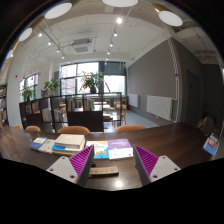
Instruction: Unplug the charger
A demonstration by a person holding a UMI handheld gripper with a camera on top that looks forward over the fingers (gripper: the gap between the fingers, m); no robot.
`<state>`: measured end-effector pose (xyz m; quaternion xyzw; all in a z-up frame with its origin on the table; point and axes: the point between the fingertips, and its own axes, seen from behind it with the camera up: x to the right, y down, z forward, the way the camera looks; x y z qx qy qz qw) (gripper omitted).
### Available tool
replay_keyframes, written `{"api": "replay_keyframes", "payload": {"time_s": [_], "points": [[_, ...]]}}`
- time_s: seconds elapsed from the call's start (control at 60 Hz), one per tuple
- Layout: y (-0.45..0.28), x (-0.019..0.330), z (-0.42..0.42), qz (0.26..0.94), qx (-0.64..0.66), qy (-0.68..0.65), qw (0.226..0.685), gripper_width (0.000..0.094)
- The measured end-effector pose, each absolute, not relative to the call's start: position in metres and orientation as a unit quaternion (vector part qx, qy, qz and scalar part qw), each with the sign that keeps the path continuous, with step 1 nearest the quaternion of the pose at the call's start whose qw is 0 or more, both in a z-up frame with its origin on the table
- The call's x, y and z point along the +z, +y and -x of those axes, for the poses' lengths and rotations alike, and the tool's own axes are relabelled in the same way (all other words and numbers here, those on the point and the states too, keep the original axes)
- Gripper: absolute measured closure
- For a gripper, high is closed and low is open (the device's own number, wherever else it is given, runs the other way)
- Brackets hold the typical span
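Observation:
My gripper [112,163] is open over a dark wooden table [170,140], its purple-padded fingers [83,160] wide apart with nothing held. A small flat dark object [103,171], perhaps a charger or a power strip, lies on the table between the fingers, touching neither. I cannot make out a cable or a socket.
Just beyond the fingers lie a purple and white book [111,150] and a white and blue book [61,145]. A small card stand [211,145] is at the table's right end. Chairs [73,130] line the far edge, with windows and plants behind.

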<state>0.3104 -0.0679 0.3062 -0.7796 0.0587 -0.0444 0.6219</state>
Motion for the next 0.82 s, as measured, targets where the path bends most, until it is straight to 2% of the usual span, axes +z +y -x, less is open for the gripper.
{"api": "replay_keyframes", "payload": {"time_s": [0.083, 0.133, 0.317, 0.45, 0.817], "points": [[-0.104, 0.283, -0.262, 0.799, -0.032, 0.044, 0.599, 0.0161], [-0.121, 0.255, -0.230, 0.810, -0.019, 0.035, 0.586, 0.0157], [-0.178, 0.202, -0.160, 0.846, 0.012, 0.013, 0.533, 0.0146], [-0.204, 0.189, -0.139, 0.855, 0.018, 0.007, 0.519, 0.0143], [-0.225, 0.191, -0.127, 0.858, 0.015, -0.002, 0.514, 0.0147]]}}
